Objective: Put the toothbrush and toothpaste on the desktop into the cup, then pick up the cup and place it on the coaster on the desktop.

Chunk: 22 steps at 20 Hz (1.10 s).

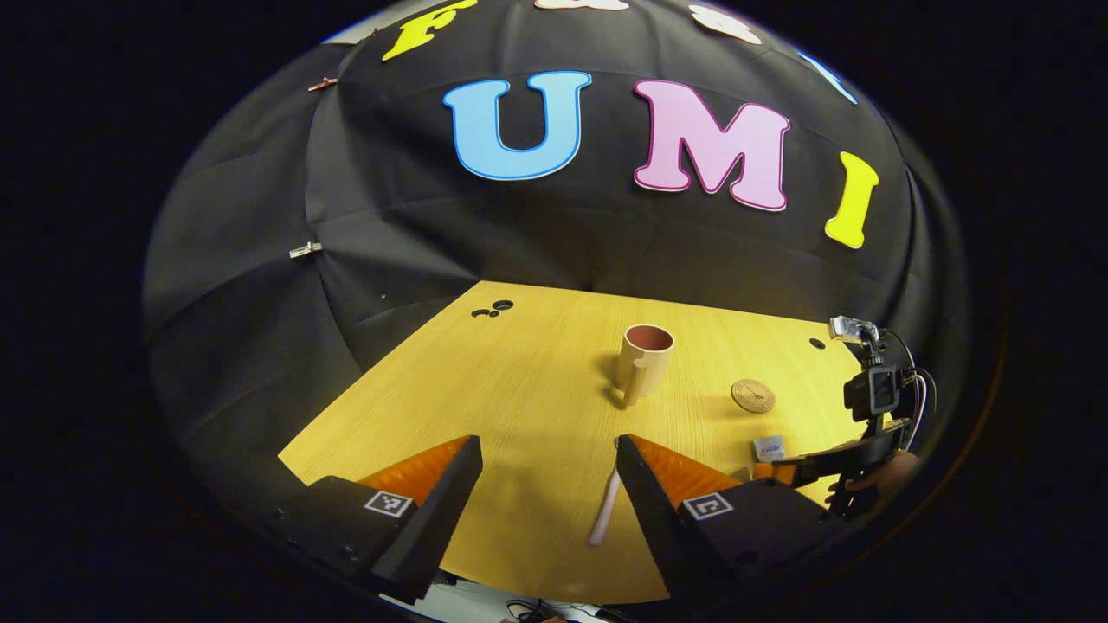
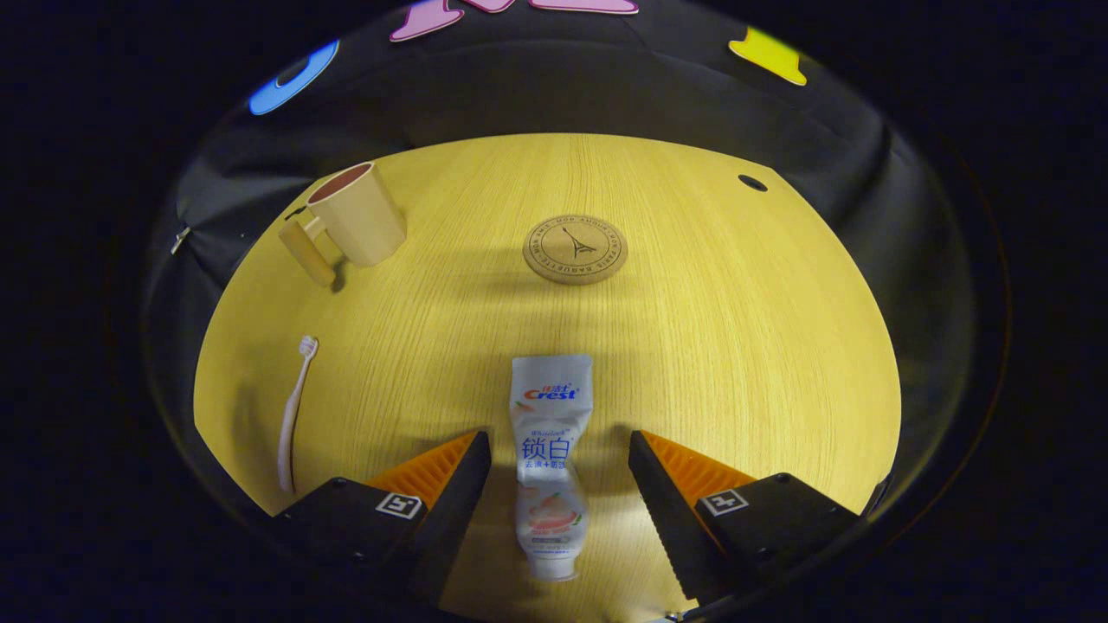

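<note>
Straddling a crinkled toothpaste tube (image 2: 550, 450) with spread right gripper (image 2: 559, 472), left gripper (image 1: 549, 476) spread, round coaster (image 2: 575, 248).

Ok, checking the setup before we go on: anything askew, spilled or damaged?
Nothing spilled or damaged. The cup stands upright; toothbrush and toothpaste lie flat on the desktop; the coaster is bare.

You're working at a yellow wood-grain desktop (image 1: 519, 381) with small dark round holes (image 1: 493, 308) near its far corners. Black cloth (image 1: 260, 285) walls you in, creased and held by a clip (image 1: 305, 250). Light pools over the desk.
</note>
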Each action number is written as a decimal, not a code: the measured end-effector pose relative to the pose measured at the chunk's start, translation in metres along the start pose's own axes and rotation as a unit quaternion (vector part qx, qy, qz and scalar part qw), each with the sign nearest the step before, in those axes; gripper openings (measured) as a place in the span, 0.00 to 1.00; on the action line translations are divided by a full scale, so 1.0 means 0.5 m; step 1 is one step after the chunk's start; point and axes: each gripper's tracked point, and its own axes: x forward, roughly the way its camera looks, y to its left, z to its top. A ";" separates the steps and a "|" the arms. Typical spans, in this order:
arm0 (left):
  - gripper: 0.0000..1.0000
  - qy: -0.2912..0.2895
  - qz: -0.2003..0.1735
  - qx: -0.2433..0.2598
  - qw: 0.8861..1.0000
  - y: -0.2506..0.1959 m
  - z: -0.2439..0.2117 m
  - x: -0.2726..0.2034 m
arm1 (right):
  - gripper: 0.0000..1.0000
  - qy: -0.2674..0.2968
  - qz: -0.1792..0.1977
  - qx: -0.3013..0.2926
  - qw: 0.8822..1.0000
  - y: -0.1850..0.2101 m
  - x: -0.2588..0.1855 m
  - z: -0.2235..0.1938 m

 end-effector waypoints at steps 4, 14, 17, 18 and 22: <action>0.98 0.002 -0.007 0.006 1.000 -0.003 0.004 0.007 | 0.99 0.008 0.000 -0.002 1.000 0.001 0.005 -0.012; 0.98 0.003 -0.020 0.005 1.000 0.000 -0.006 0.007 | 0.59 0.041 -0.021 0.021 0.999 -0.009 0.004 -0.021; 0.97 0.003 -0.023 0.003 1.000 0.000 -0.013 0.009 | 0.38 0.044 -0.020 0.020 0.999 -0.007 0.003 -0.018; 0.97 0.004 -0.024 0.003 1.000 0.000 -0.015 0.010 | 0.40 0.045 -0.018 0.016 0.999 -0.007 0.006 -0.020; 0.97 0.005 -0.031 0.009 0.999 -0.002 -0.021 0.020 | 0.31 0.048 0.006 -0.003 0.999 -0.001 -0.001 -0.023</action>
